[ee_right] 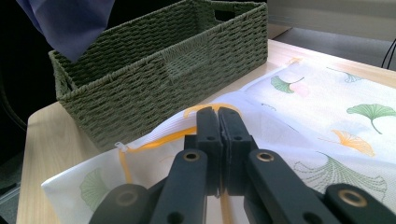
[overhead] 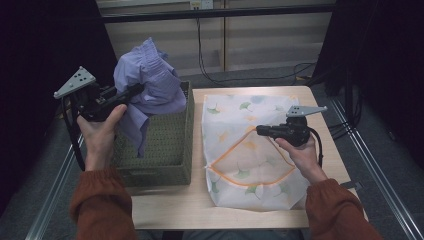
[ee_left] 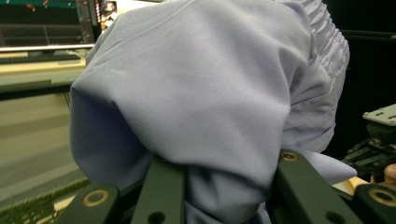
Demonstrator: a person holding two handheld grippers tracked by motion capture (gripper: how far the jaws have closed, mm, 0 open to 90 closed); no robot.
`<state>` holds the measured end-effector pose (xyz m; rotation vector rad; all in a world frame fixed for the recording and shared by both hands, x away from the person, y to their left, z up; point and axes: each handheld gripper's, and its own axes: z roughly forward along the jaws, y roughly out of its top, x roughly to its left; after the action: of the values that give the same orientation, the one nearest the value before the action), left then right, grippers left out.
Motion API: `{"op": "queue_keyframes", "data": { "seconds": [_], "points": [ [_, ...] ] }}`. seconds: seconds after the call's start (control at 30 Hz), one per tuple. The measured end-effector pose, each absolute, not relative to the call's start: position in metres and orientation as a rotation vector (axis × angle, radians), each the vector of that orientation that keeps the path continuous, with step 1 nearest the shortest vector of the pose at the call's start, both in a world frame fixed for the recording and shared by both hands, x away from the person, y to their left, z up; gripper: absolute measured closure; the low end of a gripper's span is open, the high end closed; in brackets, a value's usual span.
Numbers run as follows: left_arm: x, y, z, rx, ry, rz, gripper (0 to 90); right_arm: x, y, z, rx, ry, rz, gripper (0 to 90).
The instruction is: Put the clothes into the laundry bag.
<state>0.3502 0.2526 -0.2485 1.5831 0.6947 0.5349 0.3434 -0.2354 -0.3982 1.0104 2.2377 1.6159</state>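
A: Gripping a bunch of lilac cloth, the left gripper (overhead: pixel 131 93) has its jaws closed most of the way onto the lilac garment (overhead: pixel 148 82), and the fabric is squeezed between them, as its own view shows (ee_left: pixel 205 107).

B: Where does the garment hang?

A: Lifted above the green woven basket (overhead: pixel 172 160), with its lower folds draping down into the basket's near-left part. The basket sits on the left half of the wooden table (overhead: pixel 200 207).

B: And the right gripper (overhead: pixel 260 130)?

A: Its jaws are pressed fully together, pinching the orange-trimmed edge of the mesh laundry bag (overhead: pixel 252 125). In the right gripper view the orange zip band (ee_right: pixel 149 140) runs up to the jaw tips and the white mesh is raised there.

B: How does the bag lie?

A: Flat on the table's right half, just beside the basket, printed with ginkgo leaves (ee_right: pixel 371 112). The orange trim curves across its lower half. The two grippers are well apart, each in a hand with a rust-coloured sleeve (overhead: pixel 102 200).
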Motion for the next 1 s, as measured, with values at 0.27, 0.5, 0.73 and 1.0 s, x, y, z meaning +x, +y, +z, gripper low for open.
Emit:
{"op": "queue_keyframes", "data": {
  "seconds": [0.27,0.5,0.73,1.0],
  "points": [
    [0.341,0.243,-0.236,1.583,0.647,0.552,74.6,0.343,-0.236,-0.398,1.008,2.239,1.618,88.4],
    [0.328,0.236,-0.224,1.572,0.595,0.571,74.6,0.343,-0.235,-0.398,1.006,2.240,1.616,88.4],
    [0.321,0.230,-0.216,1.594,0.555,0.575,74.6,0.343,-0.235,-0.398,1.003,2.242,1.616,88.4],
    [0.305,0.215,-0.211,1.573,0.507,0.556,74.6,0.343,-0.235,-0.397,1.000,2.242,1.616,88.4]
  ]
}}
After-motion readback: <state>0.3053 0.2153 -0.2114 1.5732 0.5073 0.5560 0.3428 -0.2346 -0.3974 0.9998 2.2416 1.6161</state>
